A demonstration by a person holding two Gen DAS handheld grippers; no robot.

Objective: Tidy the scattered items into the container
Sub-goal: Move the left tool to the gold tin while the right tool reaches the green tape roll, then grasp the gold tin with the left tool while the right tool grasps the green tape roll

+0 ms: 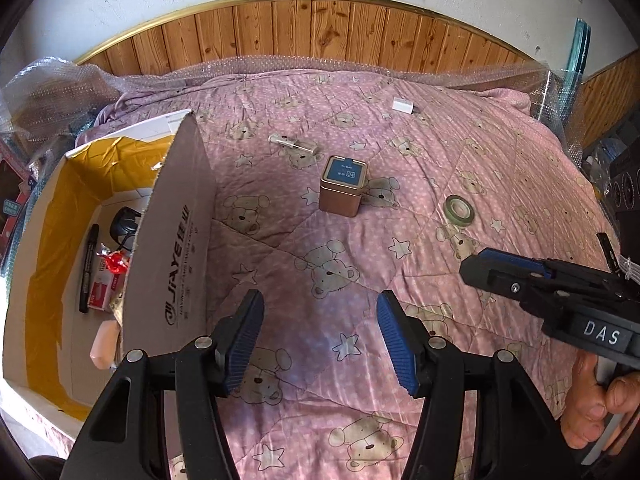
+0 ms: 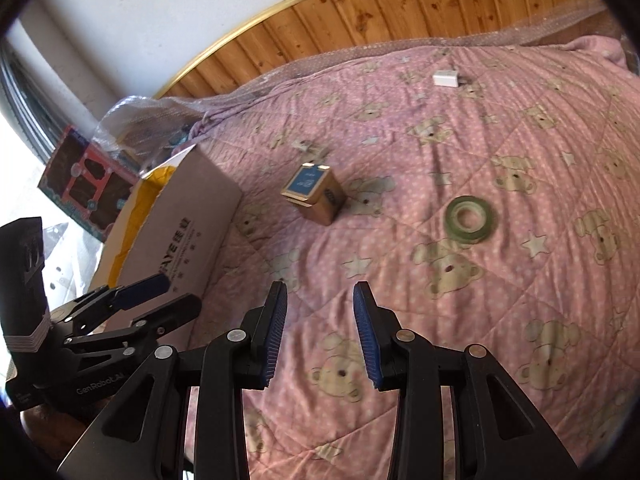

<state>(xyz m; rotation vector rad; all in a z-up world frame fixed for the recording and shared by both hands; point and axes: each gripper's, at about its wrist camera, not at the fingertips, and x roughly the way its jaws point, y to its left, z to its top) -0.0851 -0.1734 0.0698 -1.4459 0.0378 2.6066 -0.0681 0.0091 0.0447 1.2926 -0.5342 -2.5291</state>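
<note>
The pink bear quilt (image 1: 440,152) is soft and uneven. My left gripper (image 1: 320,336) and right gripper (image 2: 320,332) both gape, empty. The square tin (image 1: 343,186) could tip before reaching the cardboard box (image 1: 168,240); the tape roll (image 2: 470,218) could skid away.

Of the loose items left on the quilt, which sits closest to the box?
The small clear tube, lying flat just behind the gold tin; the tape roll and white block lie farther from the cardboard box.
</note>
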